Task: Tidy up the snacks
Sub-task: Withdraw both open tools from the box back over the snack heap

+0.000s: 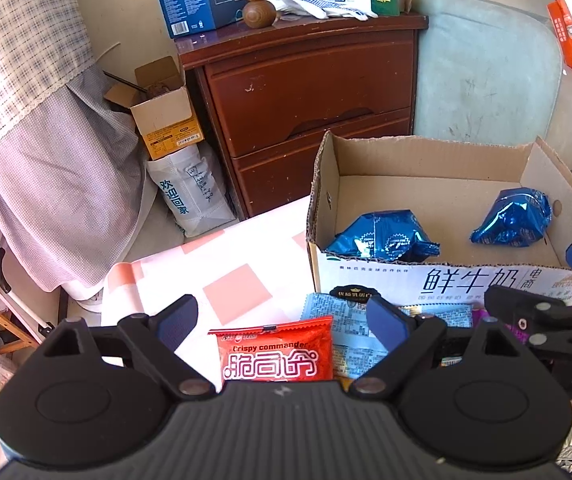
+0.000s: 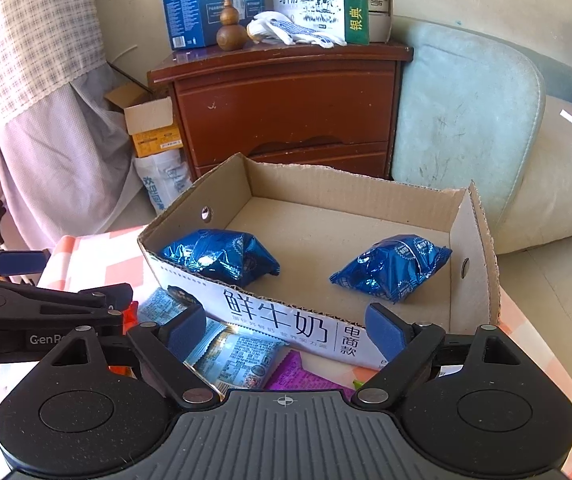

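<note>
We judge the sorting barely begun: two blue foil packets already lie in the cardboard box (image 2: 474, 240), while several snacks wait on the checked tablecloth (image 1: 221, 276) in front of it. One blue packet (image 2: 219, 256) sits in the box's near left corner against the front wall, the other (image 2: 392, 268) toward its right side, well apart; the rest of the floor is bare. Outside, along the box's front wall, lie a red packet (image 1: 273, 354), a light-blue packet (image 2: 237, 356) and a purple one (image 2: 306, 376). Our left gripper (image 1: 281, 320) stands wide open over the red packet, holding nothing; our right gripper (image 2: 286, 330) is equally spread and empty above the light-blue and purple ones.
</note>
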